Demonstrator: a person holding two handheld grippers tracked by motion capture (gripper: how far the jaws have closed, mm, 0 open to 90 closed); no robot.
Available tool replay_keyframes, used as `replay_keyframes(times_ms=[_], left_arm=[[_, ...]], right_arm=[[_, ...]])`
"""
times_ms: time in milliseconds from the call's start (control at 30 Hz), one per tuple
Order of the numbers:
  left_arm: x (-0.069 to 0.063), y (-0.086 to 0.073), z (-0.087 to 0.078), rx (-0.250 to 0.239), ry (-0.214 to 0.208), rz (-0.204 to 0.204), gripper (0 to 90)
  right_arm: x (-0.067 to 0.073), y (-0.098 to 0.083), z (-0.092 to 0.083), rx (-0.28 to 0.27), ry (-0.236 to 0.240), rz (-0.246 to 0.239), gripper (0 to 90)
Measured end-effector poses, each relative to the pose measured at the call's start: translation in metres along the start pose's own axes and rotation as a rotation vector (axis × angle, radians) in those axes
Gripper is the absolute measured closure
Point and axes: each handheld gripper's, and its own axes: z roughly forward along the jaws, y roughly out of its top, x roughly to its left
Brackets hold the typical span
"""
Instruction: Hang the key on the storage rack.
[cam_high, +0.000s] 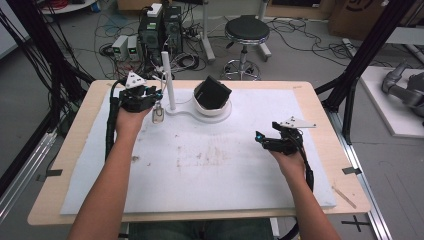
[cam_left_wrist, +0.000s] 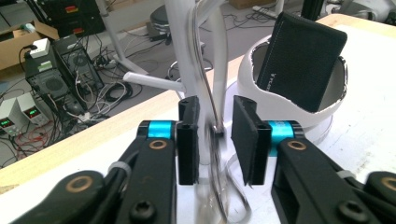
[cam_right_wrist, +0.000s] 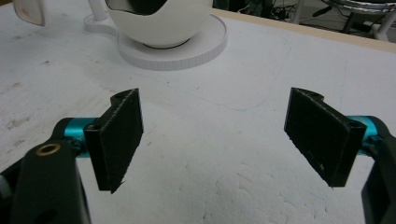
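A small clear glass (cam_left_wrist: 219, 186), judged light, slippery and fragile, sits between the left hand-held gripper's (cam_left_wrist: 215, 140) released jaws, best gripped mid-wall.

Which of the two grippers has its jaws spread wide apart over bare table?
The right gripper; the left gripper has narrow jaws around a clear hanging piece.

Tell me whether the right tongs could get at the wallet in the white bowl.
Probably yes: the right tongs stand open, the mat between is bare, and the wallet sticks up above the bowl.
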Motion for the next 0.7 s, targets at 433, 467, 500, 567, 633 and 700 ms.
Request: replay_keyframes(times_ms=[433, 467, 500, 567, 633, 700], left_arm=[[-0.007, 0.002, -0.022, -0.004, -0.029, 0.009, 45.9], [-0.007, 0.0, -0.024, -0.004, -0.044, 0.004, 45.1], [-0.007, -0.001, -0.026, -0.002, -0.052, 0.004, 44.4], [-0.008, -0.005, -0.03, 0.001, -0.059, 0.0, 41.6], [-0.008, -0.01, -0.033, -0.003, -0.076, -0.012, 39.9], [-0.009, -0.015, -0.038, -0.011, -0.08, -0.021, 37.9]], right_arm=[[0.001, 0.001, -0.003, -0.016, -0.005, -0.002, 20.0], [0.001, 0.002, -0.003, -0.017, -0.004, -0.002, 20.0], [0.002, 0.002, -0.003, -0.019, -0.006, -0.005, 19.9], [0.002, 0.002, -0.003, -0.021, -0.005, -0.005, 20.0], [0.002, 0.002, -0.003, -0.021, -0.005, -0.004, 20.0], [0.002, 0.002, -0.003, -0.019, -0.005, -0.005, 19.9]])
